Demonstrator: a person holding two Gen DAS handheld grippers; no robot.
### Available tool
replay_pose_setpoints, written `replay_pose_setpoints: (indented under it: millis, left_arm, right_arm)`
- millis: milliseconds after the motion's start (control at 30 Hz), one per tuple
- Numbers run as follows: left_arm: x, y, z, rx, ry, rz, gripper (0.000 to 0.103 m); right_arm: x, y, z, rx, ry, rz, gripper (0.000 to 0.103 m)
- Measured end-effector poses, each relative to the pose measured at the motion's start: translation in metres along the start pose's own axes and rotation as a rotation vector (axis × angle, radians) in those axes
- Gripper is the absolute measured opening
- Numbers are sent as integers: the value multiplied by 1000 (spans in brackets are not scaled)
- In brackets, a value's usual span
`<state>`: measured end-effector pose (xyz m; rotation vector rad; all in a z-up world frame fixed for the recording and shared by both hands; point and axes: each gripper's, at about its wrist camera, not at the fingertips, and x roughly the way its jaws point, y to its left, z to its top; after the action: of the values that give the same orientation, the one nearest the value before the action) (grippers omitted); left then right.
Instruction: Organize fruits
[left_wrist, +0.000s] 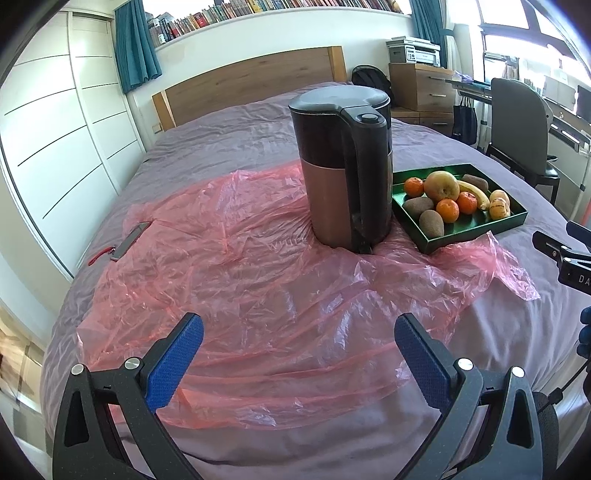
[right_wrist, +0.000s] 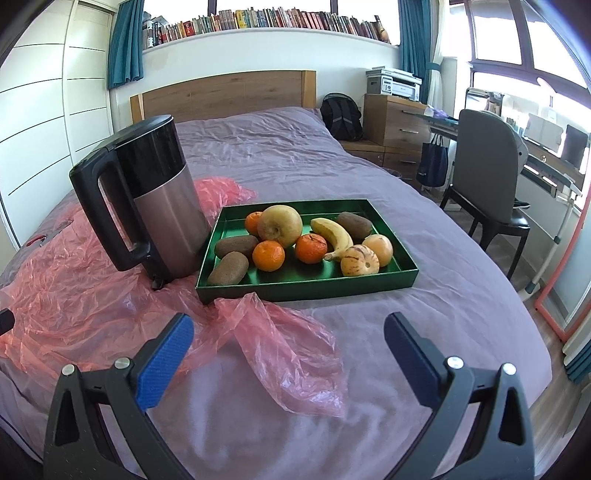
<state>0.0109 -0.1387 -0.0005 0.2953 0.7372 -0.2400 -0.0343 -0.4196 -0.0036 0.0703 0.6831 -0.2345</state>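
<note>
A green tray (right_wrist: 295, 286) sits on the bed and holds several fruits: a large yellow apple (right_wrist: 279, 225), a banana (right_wrist: 334, 236), three mandarins (right_wrist: 268, 255), three brown kiwis (right_wrist: 228, 267) and two pale melons (right_wrist: 359, 260). The tray also shows in the left wrist view (left_wrist: 476, 230), right of the kettle. My left gripper (left_wrist: 298, 332) is open and empty over the pink plastic. My right gripper (right_wrist: 289, 330) is open and empty, short of the tray's near edge.
A black and copper kettle (left_wrist: 345, 170) stands on a pink plastic sheet (left_wrist: 240, 280) left of the tray. A knife (left_wrist: 131, 240) lies at the sheet's left edge. The purple bed (right_wrist: 461, 295) drops off to the right, with a chair (right_wrist: 491, 166) and desk beyond.
</note>
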Motion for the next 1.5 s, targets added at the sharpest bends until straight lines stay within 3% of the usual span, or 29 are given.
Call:
replay_pose_setpoints:
  millis: [600, 1500]
  left_arm:
    - [0, 6, -3, -10, 11, 1, 102]
    - [-2, 3, -2, 5, 4, -26, 102]
  right_arm:
    - [4, 22, -3, -111, 32, 18, 103]
    - [-1, 25, -5, -127, 36, 19, 103]
